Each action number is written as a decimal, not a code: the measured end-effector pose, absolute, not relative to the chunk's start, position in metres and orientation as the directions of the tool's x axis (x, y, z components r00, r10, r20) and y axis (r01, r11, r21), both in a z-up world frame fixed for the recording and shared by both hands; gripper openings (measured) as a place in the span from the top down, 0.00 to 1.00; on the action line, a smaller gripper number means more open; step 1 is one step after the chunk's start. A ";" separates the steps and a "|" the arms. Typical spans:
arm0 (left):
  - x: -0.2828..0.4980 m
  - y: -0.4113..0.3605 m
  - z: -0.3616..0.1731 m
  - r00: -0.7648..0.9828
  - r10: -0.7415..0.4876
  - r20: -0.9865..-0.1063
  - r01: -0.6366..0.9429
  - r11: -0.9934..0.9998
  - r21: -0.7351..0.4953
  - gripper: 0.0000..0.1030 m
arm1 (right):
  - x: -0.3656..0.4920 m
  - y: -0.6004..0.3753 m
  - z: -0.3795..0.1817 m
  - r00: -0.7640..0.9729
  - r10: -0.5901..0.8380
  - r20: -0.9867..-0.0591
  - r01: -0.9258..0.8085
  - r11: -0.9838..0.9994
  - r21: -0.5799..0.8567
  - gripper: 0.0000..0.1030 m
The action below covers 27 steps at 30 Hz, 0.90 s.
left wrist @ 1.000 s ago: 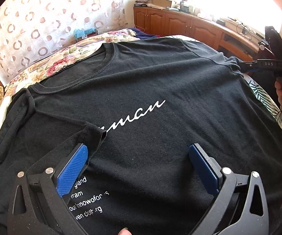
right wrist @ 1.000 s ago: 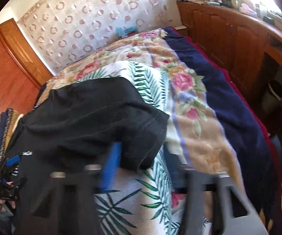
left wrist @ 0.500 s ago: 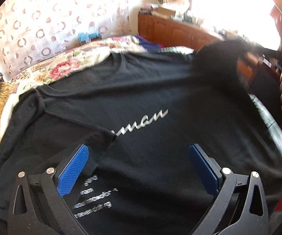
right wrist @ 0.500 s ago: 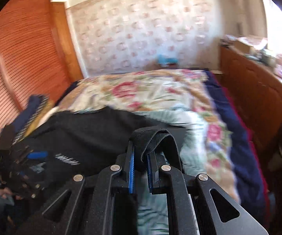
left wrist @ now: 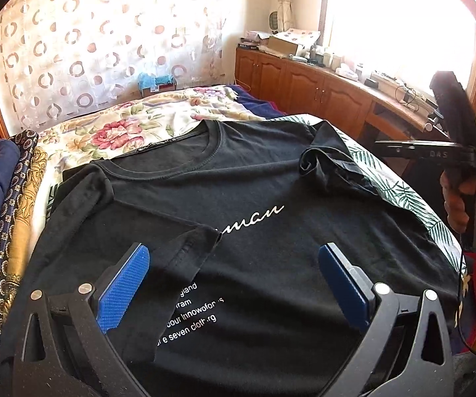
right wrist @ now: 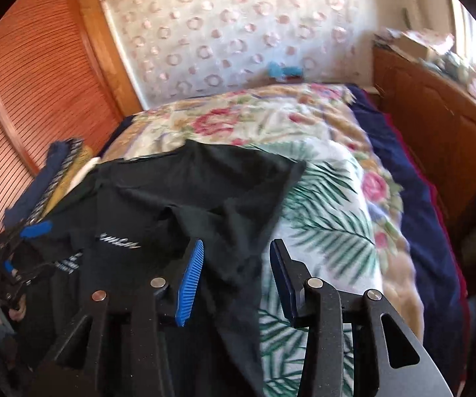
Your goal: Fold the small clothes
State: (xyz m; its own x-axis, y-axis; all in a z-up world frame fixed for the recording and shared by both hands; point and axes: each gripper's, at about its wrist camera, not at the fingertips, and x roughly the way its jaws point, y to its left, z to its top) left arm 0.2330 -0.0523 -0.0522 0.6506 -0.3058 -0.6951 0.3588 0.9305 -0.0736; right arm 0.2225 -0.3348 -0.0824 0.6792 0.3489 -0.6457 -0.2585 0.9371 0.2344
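Observation:
A black T-shirt (left wrist: 271, 238) with white lettering lies front up on the bed. Its left sleeve (left wrist: 185, 248) is folded in over the chest. Its right sleeve (left wrist: 324, 165) lies crumpled inward on the shoulder. My left gripper (left wrist: 234, 264) hovers open above the lower chest, touching nothing. In the right wrist view, my right gripper (right wrist: 236, 264) is opening over the shirt's right edge (right wrist: 238, 218); cloth lies below the gap and the pads (right wrist: 190, 284) do not press it. A hand (left wrist: 462, 198) holds that gripper at the right.
Folded clothes (left wrist: 6, 215) are stacked at the shirt's left. The floral bedspread (left wrist: 122, 129) stretches beyond the collar, with a palm-leaf sheet (right wrist: 320, 231) to the right. Wooden cabinets (left wrist: 320, 92) run along the right side and louvred doors (right wrist: 39, 82) stand on the left.
My right gripper closed on the right sleeve, carried it inward over the shirt, then let go; the sleeve now lies folded on the shoulder. My left gripper rose slightly.

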 end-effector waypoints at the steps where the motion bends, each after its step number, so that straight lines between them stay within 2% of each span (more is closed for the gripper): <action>1: 0.233 -0.052 -0.053 0.650 -0.307 -0.695 0.357 0.931 -0.077 0.00 | 0.224 -0.333 -0.083 0.674 0.344 -0.654 -0.245 0.939 0.242 0.58; 7: 0.231 -0.048 -0.056 0.647 -0.308 -0.698 0.350 0.933 -0.087 0.00 | 0.248 -0.317 -0.104 0.604 0.357 -0.713 -0.194 0.933 0.303 0.58; 12: 0.230 -0.040 -0.062 0.638 -0.300 -0.710 0.331 0.938 -0.100 0.00 | 0.253 -0.301 -0.097 0.590 0.402 -0.700 -0.240 0.915 0.323 0.61; 13: 0.230 -0.039 -0.063 0.636 -0.299 -0.712 0.328 0.939 -0.101 0.00 | 0.255 -0.301 -0.097 0.589 0.400 -0.702 -0.245 0.917 0.316 0.66; 16: 0.229 -0.037 -0.066 0.636 -0.297 -0.712 0.322 0.941 -0.105 0.00 | 0.264 -0.291 -0.093 0.595 0.377 -0.710 -0.266 0.926 0.269 0.96; 17: 0.228 -0.036 -0.065 0.636 -0.298 -0.711 0.322 0.941 -0.107 0.00 | 0.266 -0.289 -0.091 0.592 0.384 -0.708 -0.280 0.922 0.266 0.98; 27: 0.222 -0.025 -0.066 0.647 -0.273 -0.712 0.283 0.953 -0.108 0.00 | 0.315 -0.202 -0.028 0.621 0.462 -0.633 -0.516 0.849 0.115 0.98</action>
